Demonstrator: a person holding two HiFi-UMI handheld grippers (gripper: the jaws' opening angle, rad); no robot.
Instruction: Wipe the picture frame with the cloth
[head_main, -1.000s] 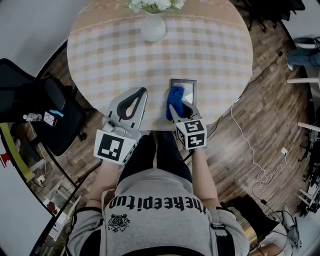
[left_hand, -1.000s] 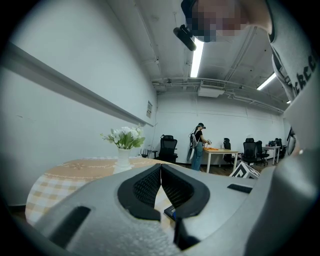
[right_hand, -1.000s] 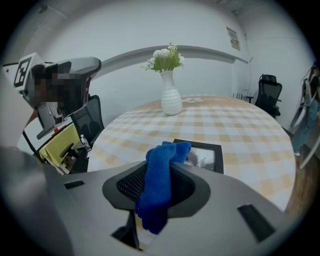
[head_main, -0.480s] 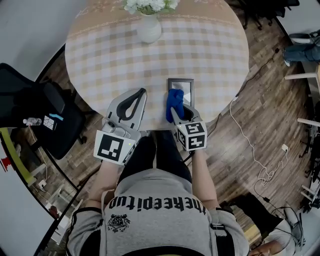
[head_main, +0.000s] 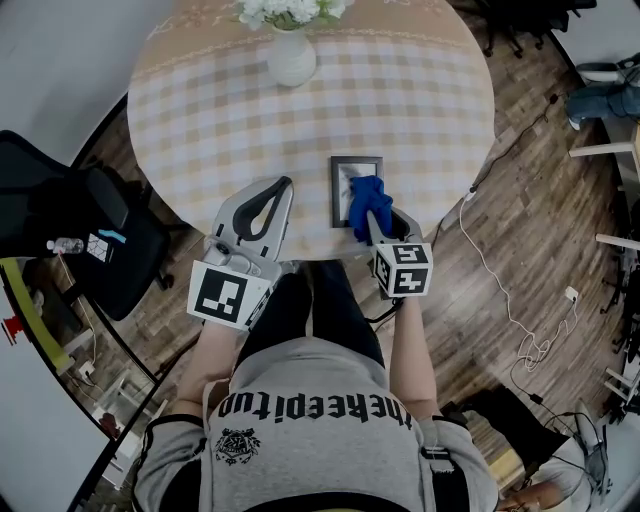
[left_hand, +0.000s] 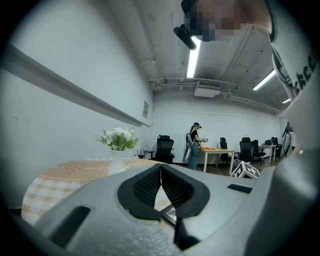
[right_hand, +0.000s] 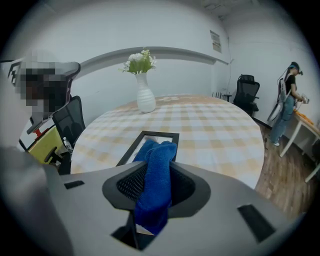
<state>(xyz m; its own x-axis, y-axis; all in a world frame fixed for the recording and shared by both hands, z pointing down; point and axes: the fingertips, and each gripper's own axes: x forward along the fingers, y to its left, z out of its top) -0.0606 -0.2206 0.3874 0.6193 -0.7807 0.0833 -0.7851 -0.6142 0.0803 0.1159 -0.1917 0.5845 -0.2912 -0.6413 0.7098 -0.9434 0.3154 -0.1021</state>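
One right gripper (head_main: 380, 218) holds a blue cloth (head_main: 367, 196) on the picture frame (head_main: 343, 178).

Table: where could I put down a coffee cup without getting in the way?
The table is bare between the vase and the picture frame, and on the right beyond the frame. The near edge is crowded: left gripper, and right gripper holding the cloth over the frame.

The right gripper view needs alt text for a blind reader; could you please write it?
The right gripper is shut on a blue cloth, its end over a dark picture frame lying flat on a round checked table. A white vase of flowers stands farther back.
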